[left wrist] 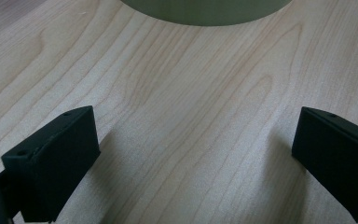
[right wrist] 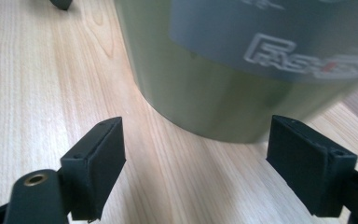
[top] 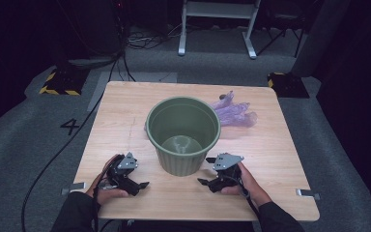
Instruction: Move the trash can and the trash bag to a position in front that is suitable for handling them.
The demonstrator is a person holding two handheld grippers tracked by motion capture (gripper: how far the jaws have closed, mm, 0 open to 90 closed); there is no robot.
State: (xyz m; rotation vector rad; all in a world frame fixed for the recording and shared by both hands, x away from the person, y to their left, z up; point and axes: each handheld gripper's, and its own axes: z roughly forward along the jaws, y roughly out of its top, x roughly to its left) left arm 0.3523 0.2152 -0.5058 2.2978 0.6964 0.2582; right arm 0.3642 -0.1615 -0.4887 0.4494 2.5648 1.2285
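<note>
While both hands rest low on the counter (top: 125, 104), the left gripper (top: 143, 184) sits just left of the green bucket's (top: 183, 133) base, jaws wide apart with bare wood between them. That bucket stands upright mid-counter (a grey label shows on its wall in the right gripper view). Right of its base, the right gripper (top: 202, 182) also gapes, holding nothing. Behind the bucket's right rim lies a crumpled purple bag (top: 234, 112).

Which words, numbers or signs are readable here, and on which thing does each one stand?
"4": painted on the grey floor, left of the table.
"FAS...": raised letters on the grey label of the green bin; the rest is blurred and cut off.
</note>
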